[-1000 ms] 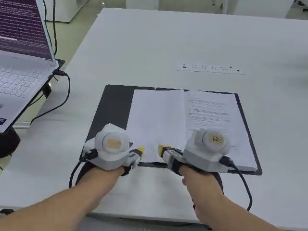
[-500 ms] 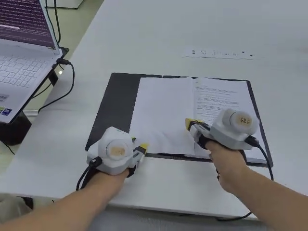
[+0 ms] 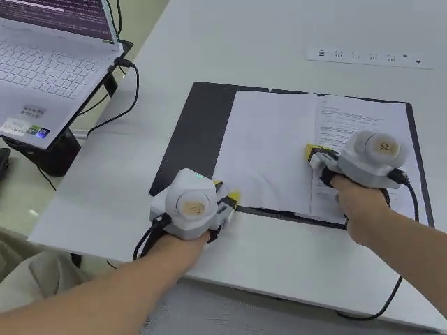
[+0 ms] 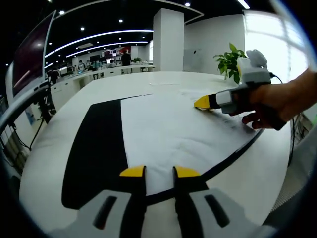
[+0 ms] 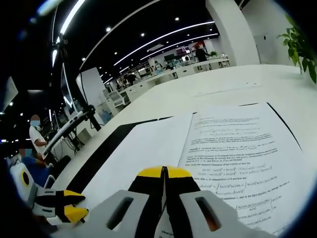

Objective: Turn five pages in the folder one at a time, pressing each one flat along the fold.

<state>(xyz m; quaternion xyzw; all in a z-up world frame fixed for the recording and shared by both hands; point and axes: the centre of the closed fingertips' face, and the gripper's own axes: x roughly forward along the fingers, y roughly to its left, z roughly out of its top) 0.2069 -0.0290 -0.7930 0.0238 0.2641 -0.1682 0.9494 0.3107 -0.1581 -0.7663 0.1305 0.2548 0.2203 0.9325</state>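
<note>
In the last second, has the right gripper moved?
Yes. The right gripper went from the near edge of the folder up along its fold.

The white table [image 3: 230, 49] carries an open black folder [image 3: 202, 132]; a white strip [image 3: 370, 56] lies beyond.

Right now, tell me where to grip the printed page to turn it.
Probably best to grip the printed page at its free outer edge, coming in from the right: it lies flat, and its inner edge is bound at the fold.

Left tool [image 4: 159, 171] slightly parted; right tool [image 5: 164, 172] seemingly closed.
</note>
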